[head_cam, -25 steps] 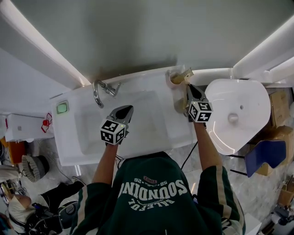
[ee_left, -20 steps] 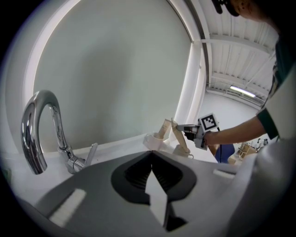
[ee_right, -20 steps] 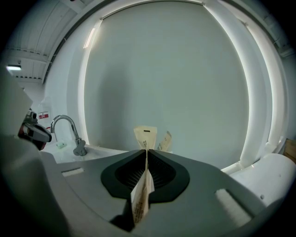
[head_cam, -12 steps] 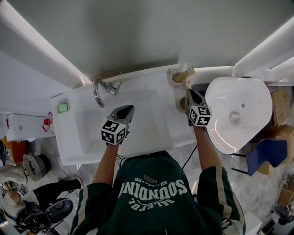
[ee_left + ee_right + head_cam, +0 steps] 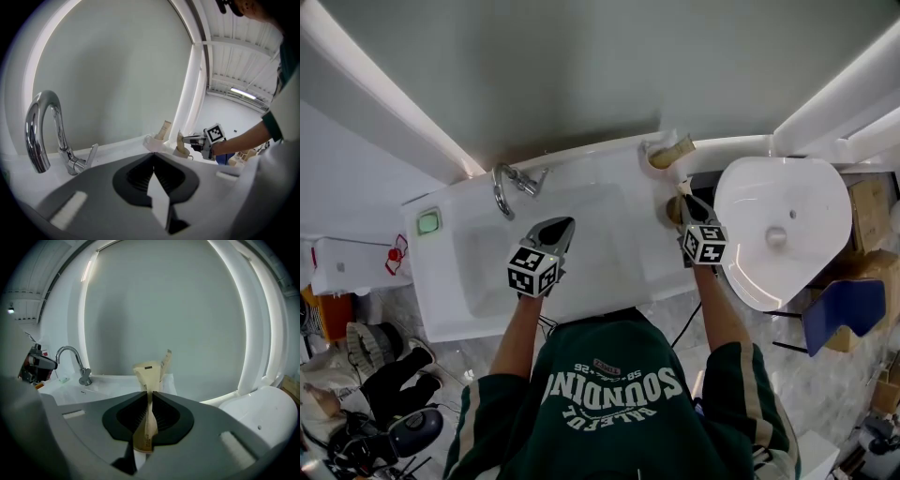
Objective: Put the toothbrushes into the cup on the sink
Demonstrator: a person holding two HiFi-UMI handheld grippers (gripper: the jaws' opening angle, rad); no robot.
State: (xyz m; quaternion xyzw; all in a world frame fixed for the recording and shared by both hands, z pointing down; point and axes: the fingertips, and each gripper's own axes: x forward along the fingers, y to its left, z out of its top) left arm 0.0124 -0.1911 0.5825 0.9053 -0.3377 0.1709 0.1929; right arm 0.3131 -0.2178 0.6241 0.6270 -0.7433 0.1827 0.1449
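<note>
Toothbrush (image 5: 147,376), paper-wrapped, is pinched in our right tongs (image 5: 149,401), which have sunk from the sink's (image 5: 600,202) back corner to the cup (image 5: 672,212) just below their tips. We judge the drop is close. Our left tongs (image 5: 153,174) stay closed, empty, well left of it.

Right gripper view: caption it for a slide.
Right gripper clamps a beige wrapped toothbrush, faucet at left.

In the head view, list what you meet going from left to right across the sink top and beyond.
From the left: small green object → faucet → left gripper → right gripper, holding a wrapped toothbrush → second white basin.
</note>
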